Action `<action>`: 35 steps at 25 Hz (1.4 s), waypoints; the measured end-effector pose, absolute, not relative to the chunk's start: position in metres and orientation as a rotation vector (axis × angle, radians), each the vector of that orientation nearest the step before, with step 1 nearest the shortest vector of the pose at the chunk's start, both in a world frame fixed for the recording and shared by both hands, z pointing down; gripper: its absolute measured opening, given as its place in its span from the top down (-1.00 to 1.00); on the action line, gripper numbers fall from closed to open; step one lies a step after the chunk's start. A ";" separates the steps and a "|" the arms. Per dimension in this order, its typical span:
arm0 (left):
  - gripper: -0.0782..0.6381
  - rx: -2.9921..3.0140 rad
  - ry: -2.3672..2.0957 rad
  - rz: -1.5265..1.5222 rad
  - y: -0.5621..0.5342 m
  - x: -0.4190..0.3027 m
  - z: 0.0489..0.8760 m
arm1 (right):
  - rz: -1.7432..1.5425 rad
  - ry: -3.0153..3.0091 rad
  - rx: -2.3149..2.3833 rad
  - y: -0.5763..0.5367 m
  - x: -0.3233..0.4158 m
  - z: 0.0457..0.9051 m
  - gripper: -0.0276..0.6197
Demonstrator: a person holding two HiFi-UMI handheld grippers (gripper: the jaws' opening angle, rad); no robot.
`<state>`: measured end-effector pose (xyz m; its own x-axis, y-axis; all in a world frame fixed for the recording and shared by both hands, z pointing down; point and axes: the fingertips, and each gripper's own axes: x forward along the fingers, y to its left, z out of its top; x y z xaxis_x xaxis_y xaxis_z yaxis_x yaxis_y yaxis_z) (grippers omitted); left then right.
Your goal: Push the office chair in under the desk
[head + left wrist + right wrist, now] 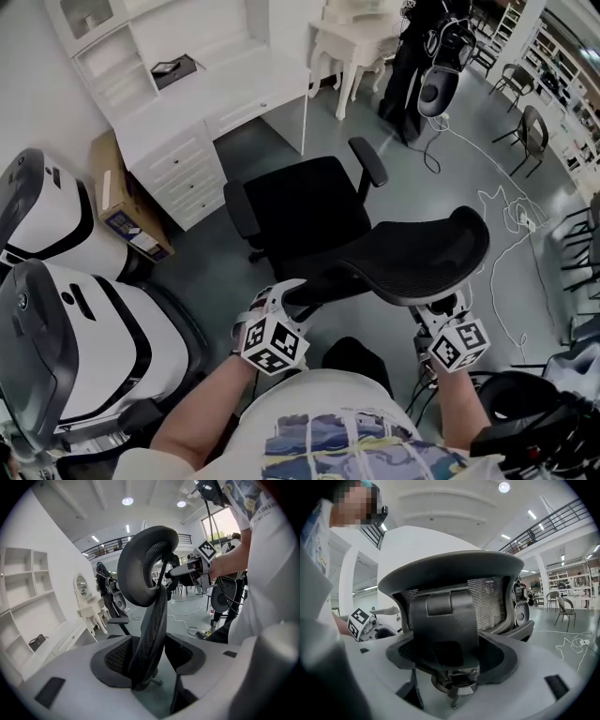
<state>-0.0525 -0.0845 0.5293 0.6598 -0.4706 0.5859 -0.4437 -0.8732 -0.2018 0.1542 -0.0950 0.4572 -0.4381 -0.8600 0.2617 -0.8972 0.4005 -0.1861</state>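
We lose chair base under seat [305,211]; in head view, tips of left gripper [289,295] and right gripper [439,314] vanish under backrest [412,258]; we cannot tell whether left pads [119,657] press on backrest edge or stand just beside it; desk [225,89] cut off by far picture edge; white machines [66,319] at near left cut off by left edge; dark item [173,69] on desk shelf too small for us to name

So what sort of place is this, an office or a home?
Probably a big lab or showroom hall, not a home: an upper walkway railing, loose cables across the floor, and a white desk and office chair staged in the open.
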 end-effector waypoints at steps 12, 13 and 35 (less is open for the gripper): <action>0.23 -2.817 0.694 -1.037 -0.121 -0.031 0.529 | 0.447 -2.529 1.543 -0.142 0.174 0.455 -0.15; 0.24 -2.817 0.693 -1.038 -0.124 -0.028 0.530 | 0.448 -2.530 1.533 -0.147 0.177 0.456 -0.15; 0.29 -2.832 0.777 -1.123 -0.216 -0.011 0.535 | 0.422 -2.607 1.407 -0.269 0.190 0.460 -0.15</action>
